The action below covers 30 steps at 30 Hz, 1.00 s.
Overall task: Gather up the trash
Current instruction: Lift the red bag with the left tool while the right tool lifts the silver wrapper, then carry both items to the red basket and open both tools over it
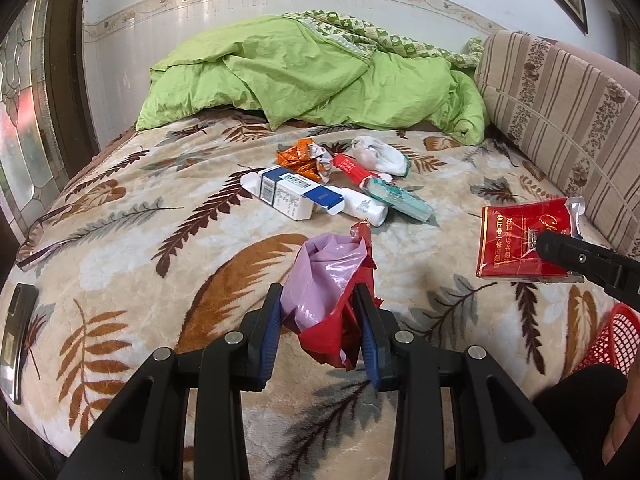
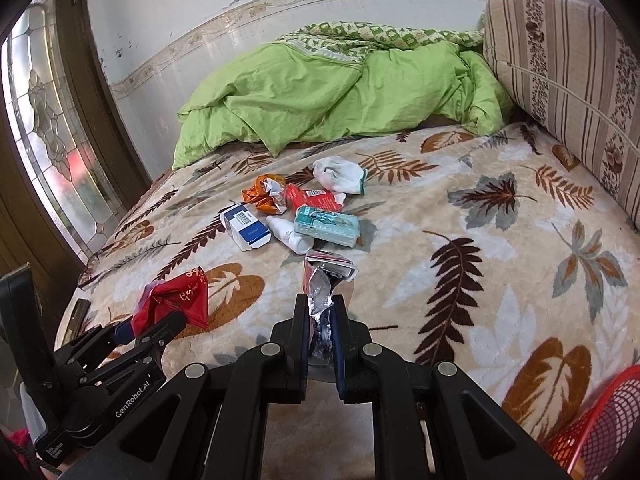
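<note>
My left gripper (image 1: 318,296) is shut on a crumpled red and lilac plastic bag (image 1: 326,280), held above the bed; it also shows in the right wrist view (image 2: 176,300). My right gripper (image 2: 320,304) is shut on the foil end of a red cigarette pack (image 2: 326,276), which shows in the left wrist view (image 1: 520,240). A pile of trash lies mid-bed: a blue and white box (image 1: 292,196), a white bottle (image 1: 362,206), an orange wrapper (image 1: 304,158), a red packet (image 1: 352,168), a teal tissue pack (image 1: 400,198) and a white wad (image 1: 378,154).
A red mesh basket (image 2: 600,428) stands at the bed's near right edge. A green quilt (image 1: 312,76) lies at the back, a striped cushion (image 1: 560,112) on the right. A dark phone (image 1: 16,340) lies at the left edge, beside the window.
</note>
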### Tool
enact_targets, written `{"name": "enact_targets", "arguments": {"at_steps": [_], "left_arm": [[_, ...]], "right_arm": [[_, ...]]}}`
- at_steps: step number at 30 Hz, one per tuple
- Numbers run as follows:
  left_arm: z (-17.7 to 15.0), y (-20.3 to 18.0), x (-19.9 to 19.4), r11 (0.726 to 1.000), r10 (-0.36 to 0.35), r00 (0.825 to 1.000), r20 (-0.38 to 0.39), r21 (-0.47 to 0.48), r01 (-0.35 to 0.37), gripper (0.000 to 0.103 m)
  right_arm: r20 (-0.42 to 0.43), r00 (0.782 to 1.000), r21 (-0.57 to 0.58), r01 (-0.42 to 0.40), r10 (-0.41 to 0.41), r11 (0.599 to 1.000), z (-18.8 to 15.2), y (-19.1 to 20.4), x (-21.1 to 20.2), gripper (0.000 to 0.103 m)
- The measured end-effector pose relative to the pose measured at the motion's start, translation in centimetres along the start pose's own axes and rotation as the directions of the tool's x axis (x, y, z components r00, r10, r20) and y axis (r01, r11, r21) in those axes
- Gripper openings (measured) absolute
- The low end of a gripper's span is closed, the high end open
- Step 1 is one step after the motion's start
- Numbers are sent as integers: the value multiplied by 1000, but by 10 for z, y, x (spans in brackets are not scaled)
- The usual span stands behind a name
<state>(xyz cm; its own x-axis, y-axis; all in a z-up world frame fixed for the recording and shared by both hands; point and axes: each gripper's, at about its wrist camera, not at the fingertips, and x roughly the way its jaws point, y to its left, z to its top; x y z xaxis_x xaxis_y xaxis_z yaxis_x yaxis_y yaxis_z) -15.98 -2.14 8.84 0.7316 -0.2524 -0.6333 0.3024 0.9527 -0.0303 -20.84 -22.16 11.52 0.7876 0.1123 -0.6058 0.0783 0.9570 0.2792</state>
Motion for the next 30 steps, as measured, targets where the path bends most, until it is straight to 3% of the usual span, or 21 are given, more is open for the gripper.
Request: {"name": "enact_targets", "arguments": {"at_steps": [9, 14, 19, 22, 24, 30], "left_arm": [[12, -30, -29, 989, -146, 989, 20, 40, 145, 34], [22, -70, -40, 953, -288, 957, -18, 93, 289, 34], [29, -124, -54, 901, -386, 922, -43, 197, 386, 34], [28, -166, -60, 845, -466, 880, -89, 250, 472, 34], [25, -200, -63, 791, -526, 838, -146, 277, 545, 34], [3, -287, -68, 656, -600, 742, -298, 349, 670, 34]], "right_arm": [[25, 1000, 74, 5, -6, 997, 3, -24, -45, 10], [42, 998, 168, 36, -44, 985, 0, -61, -84, 10], [52, 988, 265, 129, -148, 956, -16, -111, -134, 10], [54, 973, 315, 195, -222, 929, -27, -141, -165, 10], [47, 962, 347, 238, -270, 907, -36, -161, -186, 10], [4, 931, 429, 327, -364, 842, -69, -205, -225, 11]]}}
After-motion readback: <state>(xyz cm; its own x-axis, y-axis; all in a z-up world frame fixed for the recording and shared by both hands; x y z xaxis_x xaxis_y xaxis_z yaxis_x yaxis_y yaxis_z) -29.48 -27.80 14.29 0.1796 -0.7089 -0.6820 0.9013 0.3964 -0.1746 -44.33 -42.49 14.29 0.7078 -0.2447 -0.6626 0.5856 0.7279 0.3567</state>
